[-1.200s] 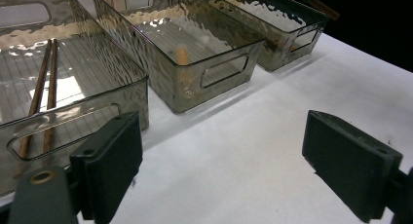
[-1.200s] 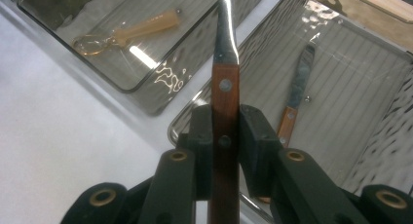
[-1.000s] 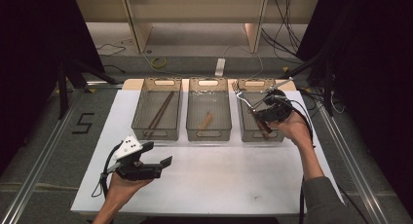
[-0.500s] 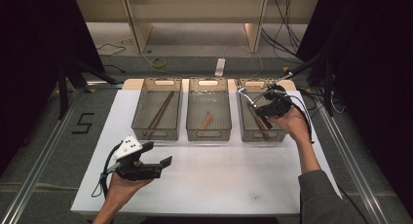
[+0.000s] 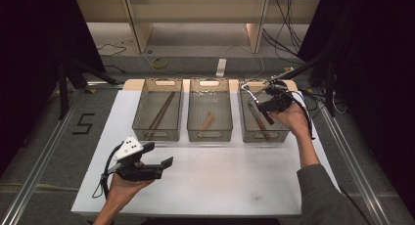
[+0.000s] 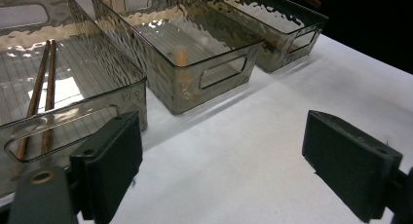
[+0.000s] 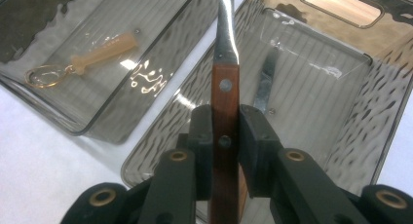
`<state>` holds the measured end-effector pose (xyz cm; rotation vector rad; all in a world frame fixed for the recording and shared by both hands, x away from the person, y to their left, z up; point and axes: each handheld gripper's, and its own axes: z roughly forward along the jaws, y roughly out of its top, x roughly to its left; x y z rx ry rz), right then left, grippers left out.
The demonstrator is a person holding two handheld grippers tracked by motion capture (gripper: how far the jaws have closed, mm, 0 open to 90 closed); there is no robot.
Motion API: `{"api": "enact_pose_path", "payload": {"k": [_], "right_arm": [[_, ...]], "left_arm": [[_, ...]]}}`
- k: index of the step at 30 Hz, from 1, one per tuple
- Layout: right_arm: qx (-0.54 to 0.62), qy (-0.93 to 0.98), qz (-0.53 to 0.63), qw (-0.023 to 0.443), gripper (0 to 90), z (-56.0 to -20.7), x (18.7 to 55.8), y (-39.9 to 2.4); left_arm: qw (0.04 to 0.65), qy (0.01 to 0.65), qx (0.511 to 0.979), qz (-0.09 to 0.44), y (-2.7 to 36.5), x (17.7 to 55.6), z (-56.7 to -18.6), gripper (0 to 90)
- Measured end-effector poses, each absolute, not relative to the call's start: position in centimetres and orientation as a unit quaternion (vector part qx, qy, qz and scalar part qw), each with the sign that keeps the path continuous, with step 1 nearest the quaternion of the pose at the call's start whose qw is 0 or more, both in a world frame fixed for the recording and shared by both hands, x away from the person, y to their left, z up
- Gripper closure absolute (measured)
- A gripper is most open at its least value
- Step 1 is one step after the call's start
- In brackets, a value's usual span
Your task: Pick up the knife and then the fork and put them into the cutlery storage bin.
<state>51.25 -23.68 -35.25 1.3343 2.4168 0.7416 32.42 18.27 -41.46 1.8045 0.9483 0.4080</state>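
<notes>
White table (image 5: 220, 186) carries three clear plastic bins in a row along its far side; middle bin (image 5: 210, 132) is the landmark. Left of it, left bin (image 5: 157, 134) with a pair of brown chopsticks (image 5: 160, 111) lying lengthwise on its floor. Right of it, right bin (image 5: 264, 134) with a wooden-handled utensil (image 5: 260, 121) lying inside. The middle bin itself holds a small tan wooden piece (image 5: 208, 121) with a metal ring at one end. Right gripper (image 5: 266, 103) hangs above the right bin, to the right of the middle bin, its jaws clamped on the brown riveted handle of a fork (image 7: 225, 78); the metal neck runs on past the jaws and the tines stick out toward the far rim of the right bin. The fork is off the table, held above the right bin, touching no bin that I can tell. Left gripper (image 5: 164, 165) sits low over the bare table, near side and left of the middle bin, jaws wide apart with nothing between them.
</notes>
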Motion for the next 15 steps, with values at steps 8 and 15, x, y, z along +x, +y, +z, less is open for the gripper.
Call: {"api": "enact_pose_path", "payload": {"k": [8,15], "right_arm": [[0.471,0.834,0.252,0.140,77.3,-35.3,52.0,-23.8],[0.484,0.828,0.246,0.137,77.3,-35.6,52.6,-24.0]], "left_arm": [[0.507,0.394,0.748,0.169,18.3,32.4,-41.5,14.4],[0.507,0.393,0.748,0.169,18.3,32.4,-41.5,14.4]]}}
